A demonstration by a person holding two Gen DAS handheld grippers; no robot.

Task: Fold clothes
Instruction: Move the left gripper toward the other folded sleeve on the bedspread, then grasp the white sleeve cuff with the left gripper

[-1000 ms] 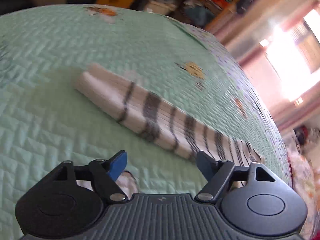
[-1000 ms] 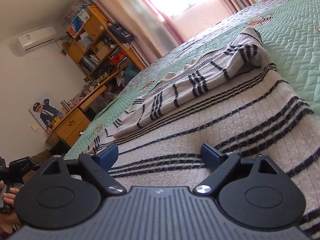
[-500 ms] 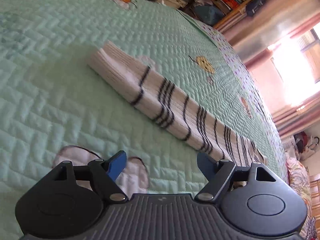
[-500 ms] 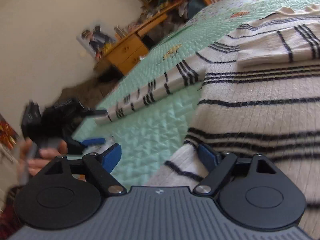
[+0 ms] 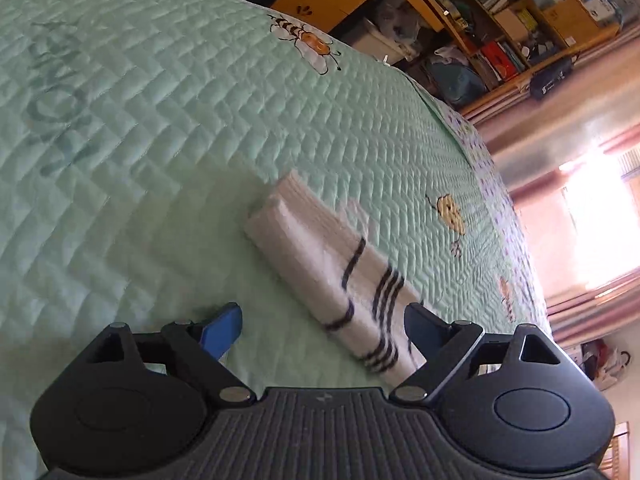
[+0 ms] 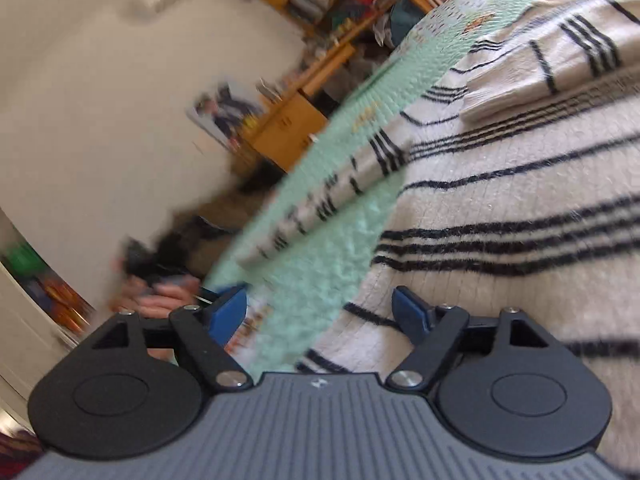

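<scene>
A white sweater with black stripes lies spread on a green quilted bed. In the left wrist view its outstretched sleeve [image 5: 332,272] runs diagonally, cuff end up-left. My left gripper [image 5: 322,330] is open and empty, low over the sleeve, whose striped part passes between the fingers. In the right wrist view the sweater body [image 6: 520,208] fills the right, one sleeve [image 6: 560,68] is folded over it, and the other sleeve [image 6: 324,204] stretches left. My right gripper [image 6: 320,312] is open and empty over the body's edge.
The green quilt [image 5: 160,128] has bee prints. A wooden desk and cluttered shelves [image 5: 500,20] stand beyond the bed's far edge. A bright window [image 5: 600,216] is at right. The person's hand with the left gripper [image 6: 160,280] shows blurred at the bed's edge.
My left gripper has moved along the sleeve towards its cuff, closer and lower. My right gripper has swung left off the sweater body towards its edge. Both stayed open.
</scene>
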